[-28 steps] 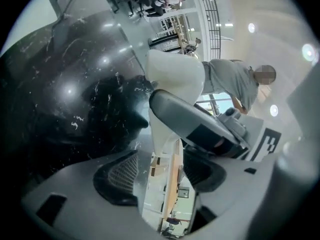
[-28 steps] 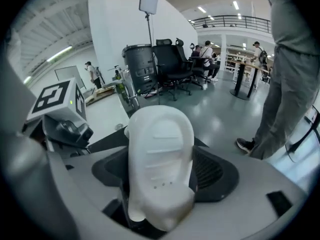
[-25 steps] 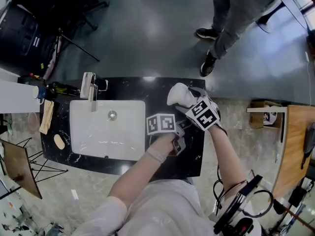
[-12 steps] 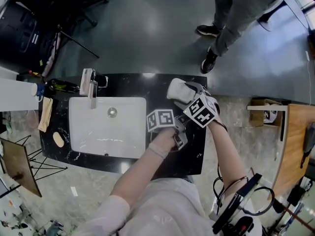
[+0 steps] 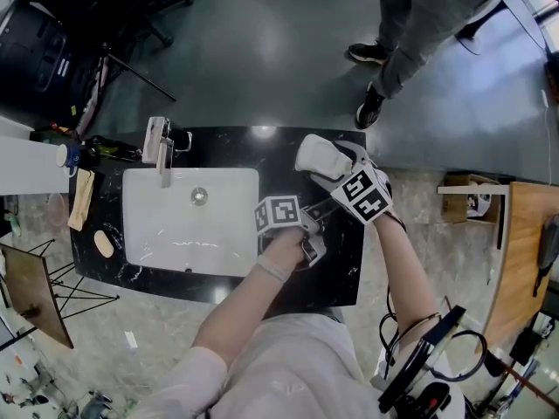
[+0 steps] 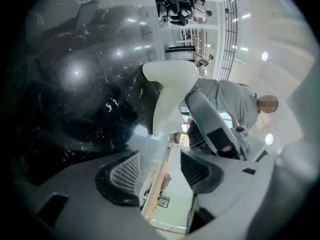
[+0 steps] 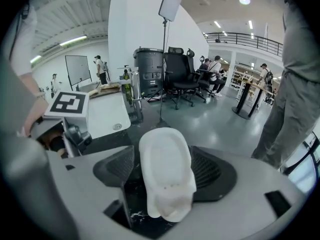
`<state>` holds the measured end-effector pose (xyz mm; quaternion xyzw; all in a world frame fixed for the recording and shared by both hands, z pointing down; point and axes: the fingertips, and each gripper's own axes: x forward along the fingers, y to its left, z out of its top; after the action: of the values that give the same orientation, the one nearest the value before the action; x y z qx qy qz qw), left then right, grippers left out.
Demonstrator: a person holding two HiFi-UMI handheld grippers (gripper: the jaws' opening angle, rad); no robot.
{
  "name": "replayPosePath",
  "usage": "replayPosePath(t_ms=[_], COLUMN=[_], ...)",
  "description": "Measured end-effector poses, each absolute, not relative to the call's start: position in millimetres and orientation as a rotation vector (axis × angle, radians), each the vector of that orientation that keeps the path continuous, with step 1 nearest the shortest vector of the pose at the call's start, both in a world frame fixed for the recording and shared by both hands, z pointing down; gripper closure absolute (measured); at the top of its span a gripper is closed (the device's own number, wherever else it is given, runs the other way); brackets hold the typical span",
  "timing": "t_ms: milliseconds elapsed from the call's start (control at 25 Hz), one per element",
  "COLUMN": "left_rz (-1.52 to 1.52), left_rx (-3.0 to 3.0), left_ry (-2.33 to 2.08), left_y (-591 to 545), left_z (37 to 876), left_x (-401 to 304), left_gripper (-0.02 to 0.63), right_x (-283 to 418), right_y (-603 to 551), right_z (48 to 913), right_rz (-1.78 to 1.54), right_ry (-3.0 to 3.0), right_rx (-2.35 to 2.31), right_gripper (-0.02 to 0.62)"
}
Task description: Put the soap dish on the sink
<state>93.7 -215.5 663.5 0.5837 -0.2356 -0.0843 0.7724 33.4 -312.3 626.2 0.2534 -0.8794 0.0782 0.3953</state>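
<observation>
Left gripper [image 6: 159, 170]: jaws apart, just opened a little further, nothing between them. Right gripper [image 7: 162, 170]: closed on the white soap dish [image 5: 316, 157], held over the black marble counter [image 5: 345, 278], right of the white basin [image 5: 144, 234]. Faucet [image 5: 160, 154]: at the basin's far rim. Beyond: standing person [image 5: 419, 16].

The soap dish [image 7: 166, 176] looks smooth, matt white. The sink [image 5: 175, 234] is glossy white; the countertop [image 5: 341, 286] right of it is polished, white-veined black stone

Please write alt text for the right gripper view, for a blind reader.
A white soap dish is held between the jaws of the right gripper, above a black counter; a white sink lies behind, at left.
</observation>
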Motion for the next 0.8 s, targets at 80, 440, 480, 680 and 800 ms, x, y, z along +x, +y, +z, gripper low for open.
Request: replayPosePath(t_ms=[80,440,480,680,800], left_rz=[-0.194,-0.260,-0.275,-0.335,-0.344], left_rx=[1.277,1.581,1.610,1.759,1.888], left_ry=[-0.526,-0.673,-0.689,-0.784,-0.853], left_y=[-214,-227,-227,-217,-207], left_z=[660,588,577,527,497], left_x=[86,30,23,-11,-30], left_gripper=[0.371,0.353,0.353,0.353,0.353], right_x=[34,22,20,6,-4], right_y=[-312,-297,-293,-270,-252], right_z=[617,535,524,471,443], right_rz=[0.218,0.320,0.329,0.388,0.426], right_ry=[-2.261,-2.517,-2.548,-2.702,-2.791], right_rx=[0.663,0.804,0.817,0.851,0.857], right_gripper=[0.232,0.233,0.233,0.235,0.257])
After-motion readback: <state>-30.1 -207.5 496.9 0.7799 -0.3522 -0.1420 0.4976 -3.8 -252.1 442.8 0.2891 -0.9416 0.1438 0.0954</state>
